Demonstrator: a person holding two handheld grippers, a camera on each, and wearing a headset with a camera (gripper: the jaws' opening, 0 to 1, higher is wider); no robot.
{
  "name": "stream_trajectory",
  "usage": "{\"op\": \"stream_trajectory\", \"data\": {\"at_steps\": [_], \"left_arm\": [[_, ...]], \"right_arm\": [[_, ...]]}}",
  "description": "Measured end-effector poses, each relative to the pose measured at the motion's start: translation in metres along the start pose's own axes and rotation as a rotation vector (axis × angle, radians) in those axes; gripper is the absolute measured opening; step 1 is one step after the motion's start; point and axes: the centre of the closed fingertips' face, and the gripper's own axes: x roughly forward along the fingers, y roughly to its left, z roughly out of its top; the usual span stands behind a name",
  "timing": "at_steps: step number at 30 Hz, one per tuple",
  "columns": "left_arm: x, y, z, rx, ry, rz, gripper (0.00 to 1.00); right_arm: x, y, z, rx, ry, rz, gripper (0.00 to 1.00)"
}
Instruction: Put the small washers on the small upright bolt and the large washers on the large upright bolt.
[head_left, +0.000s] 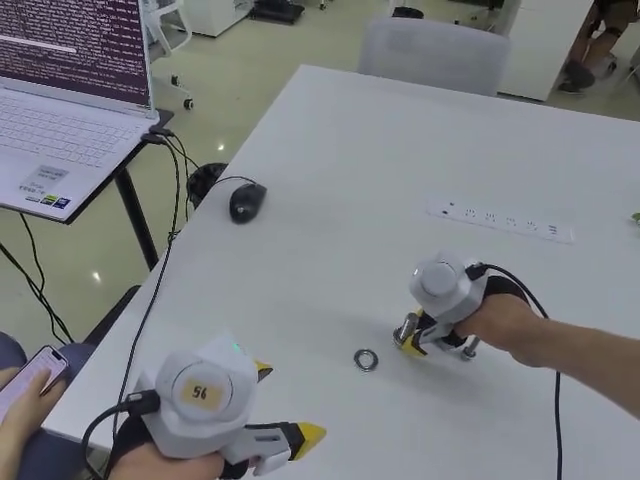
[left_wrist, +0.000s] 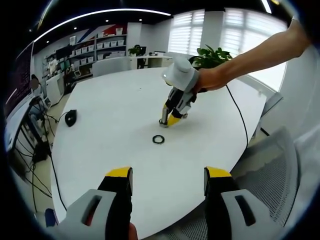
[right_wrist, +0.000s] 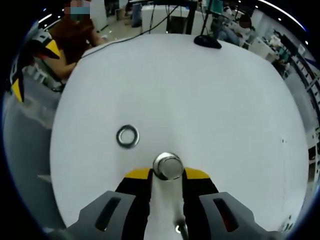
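My right gripper (head_left: 412, 343) (right_wrist: 167, 176) stands low over the white table (head_left: 330, 180), shut on a large metal bolt (right_wrist: 167, 166) (head_left: 407, 329) that is upright between its yellow-tipped jaws. A single metal washer (head_left: 366, 359) (right_wrist: 128, 136) (left_wrist: 159, 139) lies flat on the table just left of that bolt, apart from it. A small metal piece (head_left: 468, 349) shows under the hand behind the gripper; I cannot tell what it is. My left gripper (head_left: 287, 402) (left_wrist: 168, 180) hovers open near the table's front edge, with nothing between its jaws, and points toward the washer and the right gripper (left_wrist: 175, 111).
A black mouse (head_left: 247, 201) lies at the table's left edge, with its cable running down the side. A white power strip (head_left: 500, 220) lies at the back right. A laptop (head_left: 60, 110) sits on a stand to the left, and a grey chair (head_left: 430, 55) is behind the table.
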Motion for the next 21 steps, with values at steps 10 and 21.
{"op": "stream_trajectory", "data": {"at_steps": [10, 21], "left_arm": [[0.001, -0.003, 0.002, 0.004, -0.007, -0.003, 0.57], [0.003, -0.006, 0.001, 0.005, -0.011, -0.007, 0.57]], "right_arm": [[-0.017, 0.011, -0.006, 0.057, -0.009, 0.01, 0.27], [-0.014, 0.046, -0.003, 0.029, -0.022, 0.061, 0.25]]}}
